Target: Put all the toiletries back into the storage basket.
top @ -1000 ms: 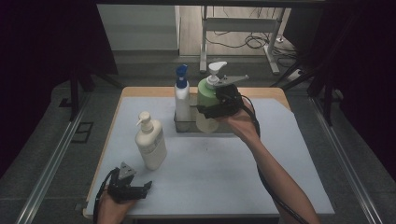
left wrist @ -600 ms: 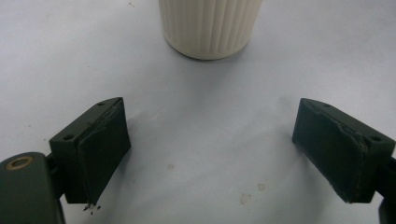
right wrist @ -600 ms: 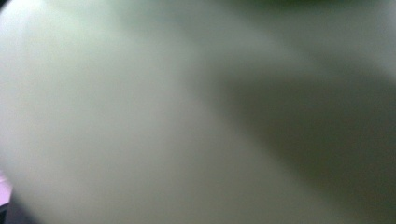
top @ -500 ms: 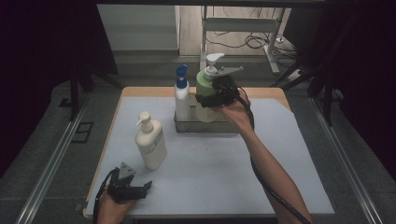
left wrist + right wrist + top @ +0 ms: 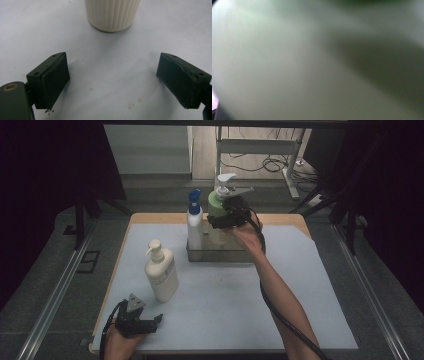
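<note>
The right gripper (image 5: 226,216) is clamped around the green bottle (image 5: 218,210), gripping its upper body just under the white pump head (image 5: 226,181), with the jaws spread wide to take the bottle's girth. The bottle stands upright in the metal tray (image 5: 220,254) at the far middle of the table (image 5: 300,300), just beside the white bottle with a blue cap (image 5: 194,220), which stands in the tray's left part; whether the green bottle's base rests on the tray floor or hangs a little above it I cannot tell. In the right gripper view the pale green wall of that bottle (image 5: 287,65) sits so close that it is a blur, and the jaws themselves cannot be made out there. The right forearm (image 5: 280,295) stretches diagonally across the white mat from the near edge, with the black cable (image 5: 280,315) trailing along it. The left gripper (image 5: 150,324) rests at the near left corner of the table, lying level and pointing right, its jaws wide apart with nothing between them; the left gripper view shows both black pads (image 5: 53,80) over bare mat. Just beyond them stands the cream pump bottle (image 5: 161,274), upright on the mat, near the left gripper but apart from it, and well apart from the tray.
</note>
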Available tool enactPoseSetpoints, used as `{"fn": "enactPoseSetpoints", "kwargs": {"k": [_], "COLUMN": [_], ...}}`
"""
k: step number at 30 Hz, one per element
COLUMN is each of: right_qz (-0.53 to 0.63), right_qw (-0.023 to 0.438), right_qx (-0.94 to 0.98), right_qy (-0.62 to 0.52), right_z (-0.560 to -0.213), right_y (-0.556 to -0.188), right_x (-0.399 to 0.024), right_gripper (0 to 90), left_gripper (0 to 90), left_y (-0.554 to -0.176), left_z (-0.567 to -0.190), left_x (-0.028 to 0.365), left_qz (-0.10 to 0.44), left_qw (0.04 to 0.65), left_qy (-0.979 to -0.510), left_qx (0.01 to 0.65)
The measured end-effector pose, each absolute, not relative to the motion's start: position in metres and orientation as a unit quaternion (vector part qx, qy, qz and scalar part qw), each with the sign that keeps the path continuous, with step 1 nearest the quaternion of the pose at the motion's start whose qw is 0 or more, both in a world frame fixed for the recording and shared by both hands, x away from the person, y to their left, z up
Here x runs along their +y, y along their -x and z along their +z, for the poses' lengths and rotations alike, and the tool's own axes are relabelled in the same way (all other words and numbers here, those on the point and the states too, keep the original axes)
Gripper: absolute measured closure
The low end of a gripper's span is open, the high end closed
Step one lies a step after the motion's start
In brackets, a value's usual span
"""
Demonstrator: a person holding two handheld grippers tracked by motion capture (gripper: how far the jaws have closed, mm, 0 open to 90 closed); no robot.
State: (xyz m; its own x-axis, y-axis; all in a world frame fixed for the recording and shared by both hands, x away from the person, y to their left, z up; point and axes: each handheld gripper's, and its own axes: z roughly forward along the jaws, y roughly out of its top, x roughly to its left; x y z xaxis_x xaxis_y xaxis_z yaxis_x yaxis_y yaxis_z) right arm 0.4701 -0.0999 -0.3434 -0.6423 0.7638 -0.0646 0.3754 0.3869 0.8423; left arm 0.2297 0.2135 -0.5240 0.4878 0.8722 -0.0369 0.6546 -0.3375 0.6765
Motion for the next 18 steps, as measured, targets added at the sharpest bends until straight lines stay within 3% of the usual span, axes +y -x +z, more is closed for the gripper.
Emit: {"fn": "enactPoseSetpoints", "kwargs": {"k": [18], "right_qz": [0.407], "right_qw": [0.219], "right_qx": [0.809], "right_qy": [-0.363], "right_z": [-0.385], "right_y": [-0.485], "right_x": [-0.093], "right_gripper": [11.8], "left_gripper": [10.5], "left_y": [-0.230], "left_z": [-0.524], "left_x": [0.214], "left_qz": [0.169], "left_qw": [0.321], "left_qy": [-0.800], "left_qx": [0.477]}}
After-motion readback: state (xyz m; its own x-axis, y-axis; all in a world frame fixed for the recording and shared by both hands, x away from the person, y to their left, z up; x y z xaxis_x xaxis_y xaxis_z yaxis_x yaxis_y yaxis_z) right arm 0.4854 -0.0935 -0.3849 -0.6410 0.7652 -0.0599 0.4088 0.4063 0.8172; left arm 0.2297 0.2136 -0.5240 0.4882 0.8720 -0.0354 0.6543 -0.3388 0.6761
